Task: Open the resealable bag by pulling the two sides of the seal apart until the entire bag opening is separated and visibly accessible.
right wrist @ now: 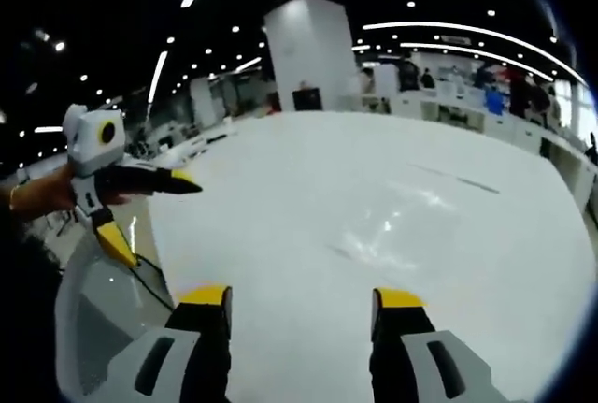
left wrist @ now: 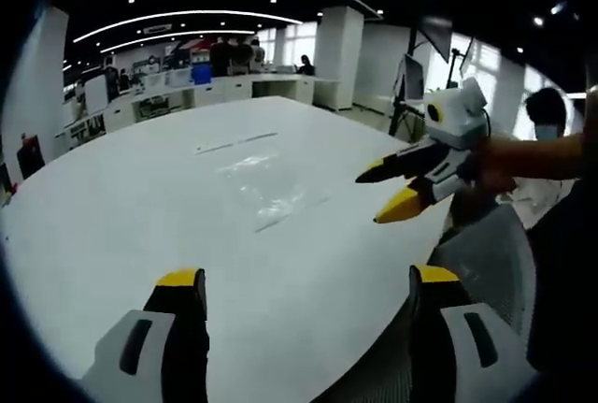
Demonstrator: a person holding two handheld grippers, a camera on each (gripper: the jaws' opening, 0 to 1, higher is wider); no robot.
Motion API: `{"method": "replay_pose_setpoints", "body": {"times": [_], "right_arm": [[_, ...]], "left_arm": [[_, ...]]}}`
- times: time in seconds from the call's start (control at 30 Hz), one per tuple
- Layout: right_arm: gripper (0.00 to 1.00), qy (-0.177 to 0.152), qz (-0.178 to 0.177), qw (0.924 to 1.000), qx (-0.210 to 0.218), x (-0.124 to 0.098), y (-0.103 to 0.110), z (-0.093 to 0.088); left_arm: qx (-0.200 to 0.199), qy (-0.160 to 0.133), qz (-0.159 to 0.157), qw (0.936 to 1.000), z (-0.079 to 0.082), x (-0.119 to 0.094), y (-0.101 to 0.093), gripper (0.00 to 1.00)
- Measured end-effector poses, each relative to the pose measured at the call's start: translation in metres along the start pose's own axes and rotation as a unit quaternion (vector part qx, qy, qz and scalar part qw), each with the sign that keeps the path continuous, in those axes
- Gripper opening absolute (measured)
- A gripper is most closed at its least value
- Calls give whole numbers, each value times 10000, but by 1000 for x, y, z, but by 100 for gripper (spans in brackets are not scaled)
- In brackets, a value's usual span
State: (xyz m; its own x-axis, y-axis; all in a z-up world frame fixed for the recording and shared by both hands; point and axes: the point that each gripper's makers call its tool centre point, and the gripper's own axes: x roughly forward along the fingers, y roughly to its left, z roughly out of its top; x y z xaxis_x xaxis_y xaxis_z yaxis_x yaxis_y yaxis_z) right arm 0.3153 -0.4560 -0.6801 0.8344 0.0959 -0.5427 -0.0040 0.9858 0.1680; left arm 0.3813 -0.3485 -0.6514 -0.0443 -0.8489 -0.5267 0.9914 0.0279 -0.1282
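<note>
left gripper view has the clear resealable bag (left wrist: 266,188) lying flat mid-tabletop (left wrist: 121,207), untouched, both the left gripper (left wrist: 304,286) and right gripper (left wrist: 392,193) wide apart and empty, so the reach for the seal likely comes next.

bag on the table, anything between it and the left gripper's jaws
Nothing: in the left gripper view, only bare white table lies between the open left gripper and the clear bag. The right gripper hangs off to the side.
</note>
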Motion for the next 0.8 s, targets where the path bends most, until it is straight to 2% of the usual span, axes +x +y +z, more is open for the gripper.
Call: {"method": "replay_pose_setpoints", "body": {"times": [0.27, 0.5, 0.8], "right_arm": [[56, 140, 165, 9995, -223, 17, 0, 1], [54, 215, 205, 9988, -401, 29, -12, 5], [51, 288, 170, 9987, -397, 45, -27, 9]], "left_arm": [[-23, 23, -18, 10000, 0, 1, 1, 88], [117, 111, -126, 9998, -1, 4, 0, 87], [299, 178, -303, 9989, 1, 11, -4, 87]]}}
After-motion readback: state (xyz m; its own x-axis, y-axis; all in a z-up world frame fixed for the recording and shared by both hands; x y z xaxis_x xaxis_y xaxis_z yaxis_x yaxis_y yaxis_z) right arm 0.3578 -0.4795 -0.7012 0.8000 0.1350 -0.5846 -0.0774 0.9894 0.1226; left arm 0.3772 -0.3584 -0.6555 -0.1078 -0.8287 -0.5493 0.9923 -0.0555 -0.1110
